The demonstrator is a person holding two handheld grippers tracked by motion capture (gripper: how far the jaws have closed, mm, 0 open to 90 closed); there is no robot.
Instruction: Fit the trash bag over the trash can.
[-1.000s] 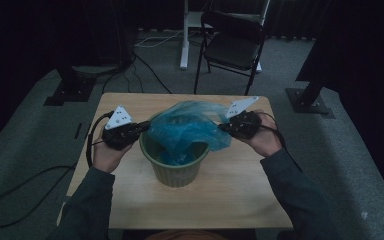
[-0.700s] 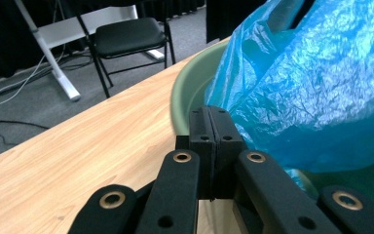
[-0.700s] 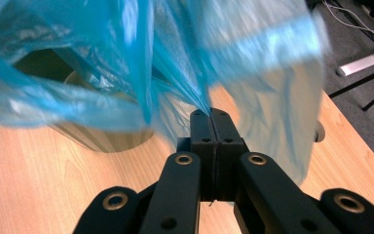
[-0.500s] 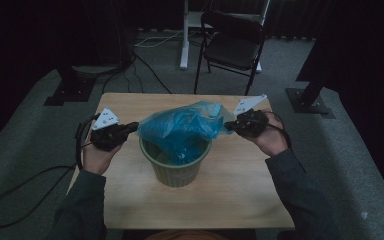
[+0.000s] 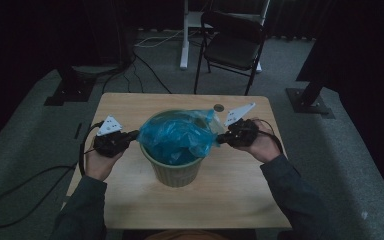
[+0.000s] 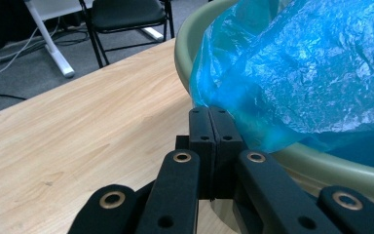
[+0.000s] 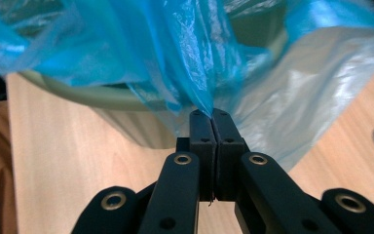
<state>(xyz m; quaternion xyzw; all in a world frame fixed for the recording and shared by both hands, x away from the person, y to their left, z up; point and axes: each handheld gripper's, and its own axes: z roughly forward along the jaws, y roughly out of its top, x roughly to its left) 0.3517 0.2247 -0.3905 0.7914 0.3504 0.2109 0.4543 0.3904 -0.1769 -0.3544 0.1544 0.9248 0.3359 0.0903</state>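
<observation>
One blue bag [image 5: 180,136], one green bin [image 5: 172,170], one chair [image 5: 232,47], two grippers.

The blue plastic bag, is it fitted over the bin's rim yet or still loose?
Still loose. The blue plastic bag bunches over the green bin, its edges pinched by the left gripper and right gripper.

Tabletop [image 5: 130,200]: light wood grain, rectangular, set before you on grey carpet. Standing directly on it, near the middle: one pale green bin [image 5: 174,172], upright, with a blue bag [image 5: 180,135] draped over its rim. Near your far right edge: one small round dark hole [image 5: 219,107].
</observation>
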